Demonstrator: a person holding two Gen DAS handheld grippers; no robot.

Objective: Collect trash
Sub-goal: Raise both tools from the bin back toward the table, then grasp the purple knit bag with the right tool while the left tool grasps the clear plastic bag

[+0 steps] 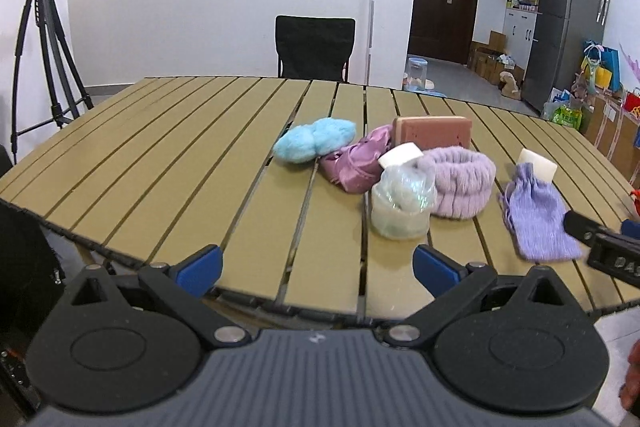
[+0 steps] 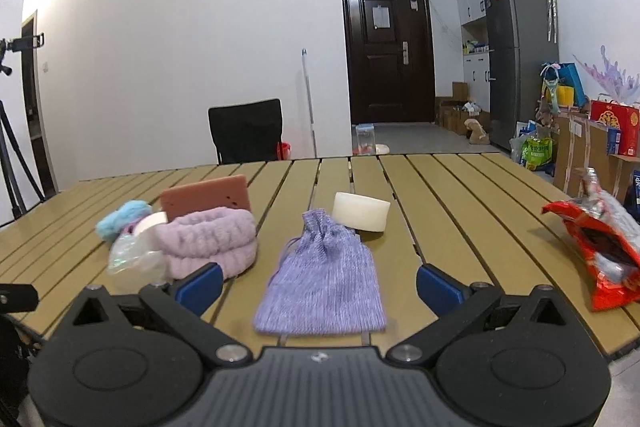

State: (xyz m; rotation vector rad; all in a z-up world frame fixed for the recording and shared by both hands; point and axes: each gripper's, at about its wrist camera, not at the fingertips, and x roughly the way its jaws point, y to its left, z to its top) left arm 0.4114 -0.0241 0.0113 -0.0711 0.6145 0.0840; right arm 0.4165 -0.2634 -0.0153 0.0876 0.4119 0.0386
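Observation:
A red crumpled snack wrapper (image 2: 600,247) lies at the table's right edge. A crumpled clear plastic bag (image 1: 402,203) sits mid-table, also in the right wrist view (image 2: 134,255). My left gripper (image 1: 318,267) is open and empty near the table's front edge, short of the clear bag. My right gripper (image 2: 318,285) is open and empty, its jaws standing either side of a purple knit pouch (image 2: 324,283) without touching it. The right gripper's side shows at the right edge of the left wrist view (image 1: 604,243).
On the slatted table (image 1: 160,163): blue fluffy ball (image 1: 314,139), pink satin bag (image 1: 358,163), lilac headband (image 1: 460,183), pink sponge block (image 1: 432,131), two white soap blocks (image 2: 360,213). A black chair (image 1: 314,47) stands behind; a tripod (image 1: 40,39) stands left.

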